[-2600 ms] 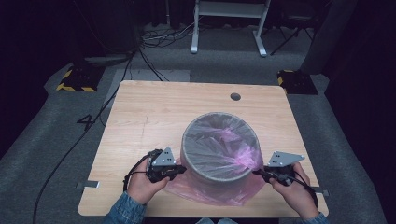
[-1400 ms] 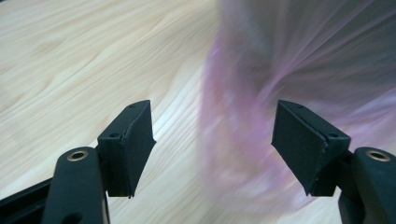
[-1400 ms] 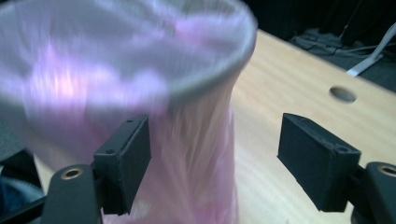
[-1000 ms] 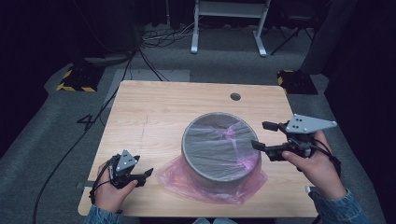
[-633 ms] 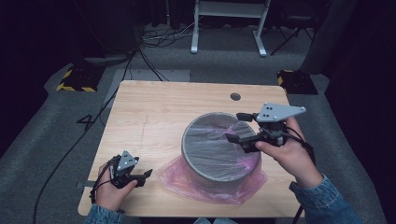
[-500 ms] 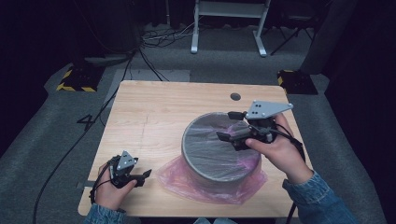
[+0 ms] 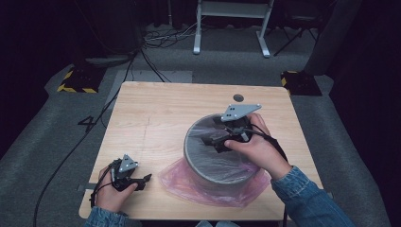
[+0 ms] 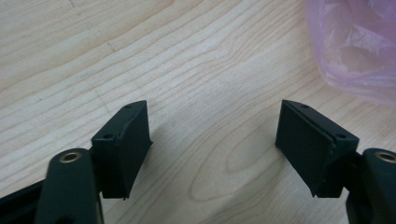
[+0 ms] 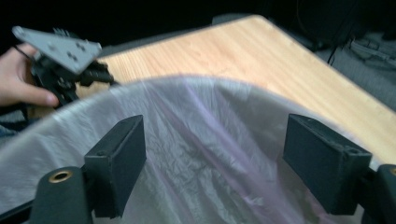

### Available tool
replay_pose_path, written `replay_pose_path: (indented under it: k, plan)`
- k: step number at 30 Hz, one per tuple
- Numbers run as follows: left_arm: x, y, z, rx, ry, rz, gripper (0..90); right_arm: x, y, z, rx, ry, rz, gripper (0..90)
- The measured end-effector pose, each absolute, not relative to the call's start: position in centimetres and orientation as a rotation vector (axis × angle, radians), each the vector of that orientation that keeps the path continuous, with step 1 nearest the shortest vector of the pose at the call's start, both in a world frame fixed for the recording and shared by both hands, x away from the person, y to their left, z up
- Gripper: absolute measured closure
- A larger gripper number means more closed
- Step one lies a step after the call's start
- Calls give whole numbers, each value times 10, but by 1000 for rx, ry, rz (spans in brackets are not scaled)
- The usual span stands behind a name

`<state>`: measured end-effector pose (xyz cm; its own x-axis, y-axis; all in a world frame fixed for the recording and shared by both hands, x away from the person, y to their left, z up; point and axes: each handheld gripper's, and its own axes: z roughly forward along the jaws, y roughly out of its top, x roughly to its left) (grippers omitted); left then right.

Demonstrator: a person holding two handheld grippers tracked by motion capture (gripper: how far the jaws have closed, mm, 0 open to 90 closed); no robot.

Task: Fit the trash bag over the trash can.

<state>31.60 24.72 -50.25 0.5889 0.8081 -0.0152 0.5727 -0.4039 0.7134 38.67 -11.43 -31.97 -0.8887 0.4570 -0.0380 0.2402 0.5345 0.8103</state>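
Film like that thin pink plastic liner (image 7: 222,187) is light, slippery and tears easily; it drapes the round grey bin (image 7: 198,156) right under your right gripper (image 7: 212,141), whose jaws have just been opening, nothing clamped. Pinch gathered plastic at the rim. Your left gripper (image 7: 144,179) rests open on the wooden table (image 7: 156,118), liner beside it.

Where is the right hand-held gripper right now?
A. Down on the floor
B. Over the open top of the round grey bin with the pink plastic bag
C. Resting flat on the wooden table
B: the right hand-held gripper hangs, jaws open, over the round grey bin lined with the pink plastic bag.
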Motion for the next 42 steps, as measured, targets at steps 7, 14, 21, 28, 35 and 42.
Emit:
replay_pose_path:
  k: [7, 14, 21, 28, 35, 42]
  plan:
    - [318, 248, -504, 2105, 1097, 452, 253, 394, -106, -336, 611, 2592, 1199, 209]
    - [319, 247, -504, 2108, 1096, 459, 244, 398, -99, -347, 614, 2660, 1097, 280]
    - [319, 246, -504, 2110, 1101, 457, 238, 401, -95, -355, 584, 2688, 995, 312]
    - [319, 246, -504, 2110, 1101, 457, 237, 403, -92, -361, 589, 2715, 950, 297]
    - [319, 246, -504, 2109, 1102, 457, 237, 406, -92, -372, 628, 2780, 874, 289]
    - [319, 246, -504, 2109, 1102, 457, 235, 407, -89, -382, 657, 2872, 766, 272]
